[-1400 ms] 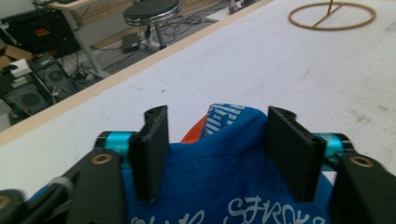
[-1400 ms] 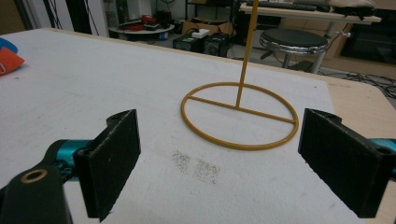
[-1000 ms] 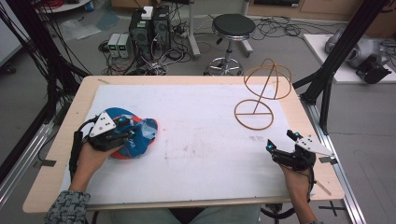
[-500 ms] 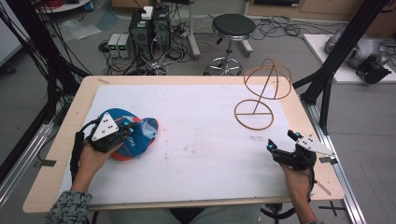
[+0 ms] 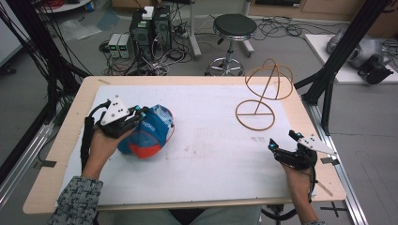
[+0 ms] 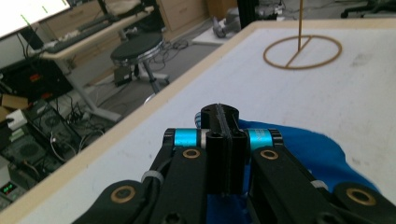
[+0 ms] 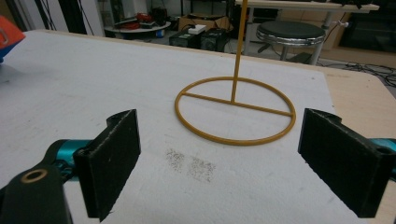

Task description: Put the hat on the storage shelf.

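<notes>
Left gripper [image 5: 139, 112] pinches a blue, orange-trimmed fabric cap [image 5: 149, 131], long axis running toward the table's far edge; right gripper [image 5: 282, 142] spread, facing the yellow wire stand [image 5: 261, 98].

Overall light: the room was lit evenly from above, and the white table cover [image 5: 206, 140] was rendered bright without being washed out.
Shadows: only soft, short shadows were cast, one under the blue cap [image 5: 149, 132] and a faint one beside the wire stand [image 5: 263, 98].
Glare: a blown-out white patch was seen at the top left corner of the left gripper view, and a sheen was caught on the stool seat [image 7: 290, 31].
Focus: the near black jaws were rendered soft in both gripper views; the stand's ring [image 7: 236, 111] was held fairly sharp.
Distortion: the table edge [image 6: 116, 135] was bent slightly by the wide lens.
Sharpness: the high view was recorded coarse and slightly blurred.
</notes>
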Tool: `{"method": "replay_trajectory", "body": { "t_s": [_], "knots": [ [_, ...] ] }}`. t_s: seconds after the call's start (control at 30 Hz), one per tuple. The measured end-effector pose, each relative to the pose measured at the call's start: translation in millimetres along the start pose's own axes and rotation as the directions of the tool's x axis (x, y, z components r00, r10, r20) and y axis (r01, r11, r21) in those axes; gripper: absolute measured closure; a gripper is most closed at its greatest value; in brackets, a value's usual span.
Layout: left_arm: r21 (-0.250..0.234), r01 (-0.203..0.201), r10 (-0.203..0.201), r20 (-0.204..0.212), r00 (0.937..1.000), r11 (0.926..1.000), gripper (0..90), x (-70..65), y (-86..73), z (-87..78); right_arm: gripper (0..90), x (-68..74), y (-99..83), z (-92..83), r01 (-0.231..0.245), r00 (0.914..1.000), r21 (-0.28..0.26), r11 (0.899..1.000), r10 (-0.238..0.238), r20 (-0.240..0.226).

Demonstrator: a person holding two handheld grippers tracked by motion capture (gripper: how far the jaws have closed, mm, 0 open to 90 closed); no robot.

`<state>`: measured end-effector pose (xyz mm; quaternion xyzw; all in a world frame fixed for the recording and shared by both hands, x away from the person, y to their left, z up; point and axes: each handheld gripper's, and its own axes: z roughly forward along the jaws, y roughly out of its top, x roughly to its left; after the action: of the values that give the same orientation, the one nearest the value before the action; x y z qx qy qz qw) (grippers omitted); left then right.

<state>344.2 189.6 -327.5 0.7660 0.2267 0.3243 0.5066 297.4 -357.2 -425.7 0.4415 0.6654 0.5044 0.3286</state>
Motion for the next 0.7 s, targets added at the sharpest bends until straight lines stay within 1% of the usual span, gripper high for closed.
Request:
{"method": "replay_trajectory", "body": {
  "t_s": [0.03,0.07,0.1,0.23,0.27,0.3,0.33,0.37,0.43,0.5,0.53,0.6,0.63,0.67,0.7],
  "knots": [
    [0.000,0.000,0.000,0.000,1.0000,1.0000,89.4,0.0,0.0,0.0,12.1,-0.5,-0.1,-0.2,0.000,1.0000,-0.001,1.000,0.000,0.000],
    [-0.015,-0.008,0.008,-0.002,1.0000,0.9999,89.4,1.1,10.3,5.1,12.1,-0.7,-0.2,-0.4,-0.003,1.0000,-0.002,1.000,0.003,-0.001],
    [-0.019,-0.016,0.016,-0.001,0.9999,0.9997,89.4,1.9,15.2,7.4,12.1,-1.1,-0.3,-0.6,-0.002,1.0000,-0.001,1.000,0.002,0.000],
    [-0.049,-0.025,0.026,0.001,0.9997,0.9985,89.4,3.7,33.0,17.7,12.1,-1.8,-0.7,-0.6,-0.008,1.0000,-0.005,1.000,0.008,0.001],
    [-0.061,-0.023,0.023,0.001,0.9997,0.9979,89.4,3.8,36.9,20.5,12.1,-1.8,-0.7,-0.9,-0.009,1.0000,-0.003,1.000,0.009,0.002],
    [-0.061,-0.023,0.023,0.001,0.9997,0.9979,89.4,3.8,36.9,20.5,12.1,-1.6,-0.7,-1.1,-0.012,0.9999,-0.004,1.000,0.012,0.001],
    [-0.076,-0.025,0.025,0.001,0.9997,0.9968,89.4,4.1,44.2,26.0,12.1,-2.1,-0.6,-1.2,-0.010,0.9999,-0.005,1.000,0.010,0.002],
    [-0.076,-0.025,0.025,0.001,0.9997,0.9968,89.4,4.1,44.2,26.0,12.1,-2.1,-0.6,-1.2,-0.010,0.9999,-0.005,1.000,0.010,0.002],
    [-0.091,-0.021,0.022,0.008,0.9997,0.9956,89.5,5.4,50.7,32.1,12.1,-3.6,-0.7,-0.5,-0.014,0.9999,-0.005,1.000,0.014,0.005],
    [-0.099,-0.018,0.019,0.005,0.9998,0.9949,89.5,6.7,57.4,38.9,12.1,-4.2,-1.1,-0.1,-0.018,0.9998,-0.007,1.000,0.018,0.008],
    [-0.111,-0.011,0.012,0.007,0.9999,0.9938,89.5,7.9,64.7,44.6,12.1,-4.4,-1.2,-0.2,-0.021,0.9998,-0.005,1.000,0.021,0.008],
    [-0.116,-0.012,0.013,0.003,0.9999,0.9931,89.4,8.5,71.9,49.1,12.1,-5.0,-1.4,-0.3,-0.021,0.9997,-0.005,1.000,0.021,0.009],
    [-0.116,-0.012,0.013,0.003,0.9999,0.9931,89.4,8.5,71.9,49.1,12.1,-5.0,-1.5,-0.3,-0.024,0.9997,-0.003,1.000,0.024,0.008],
    [-0.120,-0.019,0.020,0.005,0.9998,0.9926,89.4,10.2,81.4,54.9,12.1,-5.3,-1.7,-0.3,-0.024,0.9997,-0.003,1.000,0.024,0.008],
    [-0.122,-0.024,0.024,0.005,0.9997,0.9923,89.4,11.6,85.6,57.5,12.1,-5.7,-1.7,-0.4,-0.020,0.9997,-0.003,1.000,0.020,0.011]
  ]
}}
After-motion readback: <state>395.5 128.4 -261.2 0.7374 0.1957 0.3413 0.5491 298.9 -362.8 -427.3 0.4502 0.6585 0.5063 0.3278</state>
